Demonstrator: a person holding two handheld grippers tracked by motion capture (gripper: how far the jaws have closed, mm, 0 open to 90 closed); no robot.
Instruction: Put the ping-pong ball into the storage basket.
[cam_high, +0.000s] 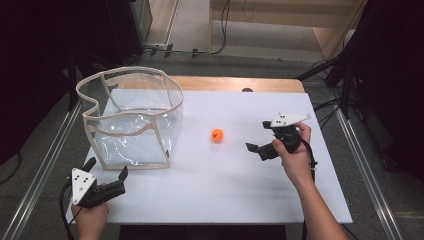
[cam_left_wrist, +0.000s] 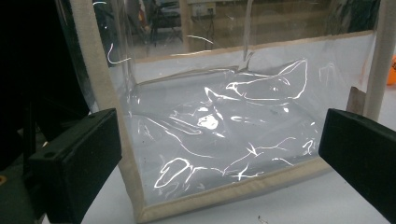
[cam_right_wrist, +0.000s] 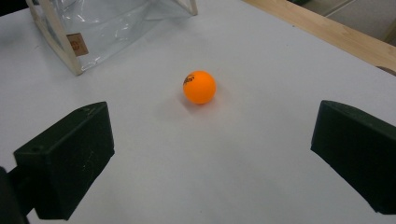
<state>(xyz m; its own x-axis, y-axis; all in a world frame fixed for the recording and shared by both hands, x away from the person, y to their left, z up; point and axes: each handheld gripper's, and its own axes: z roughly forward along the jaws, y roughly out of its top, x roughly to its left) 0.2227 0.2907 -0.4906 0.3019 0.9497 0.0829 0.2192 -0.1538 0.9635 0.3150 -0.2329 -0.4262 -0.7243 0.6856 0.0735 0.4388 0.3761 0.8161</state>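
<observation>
Approaching: the right gripper points across the white table at an orange ball, jaws spread wide and empty, the ball lying ahead of them and untouched.
Ball: alone on the open tabletop, right of the bag and clear of it; in the right gripper view the ball sits centred between the two jaws but farther off, a dark printed mark on its upper side.
Bag: a clear plastic bag with cream fabric trim stands upright at the table's left, mouth open to the top, nothing visible inside.
Left gripper: the left gripper rests at the near left corner, jaws apart and holding nothing, facing the bag's near wall from just in front.
Step in hand: by the look of it, the reach for the ball, grasp not yet begun.
Next move: the right gripper likely needs to slide forward until the jaws flank the ball, then close gently and squarely; a round, light ball may roll off if nudged by one jaw first.
</observation>
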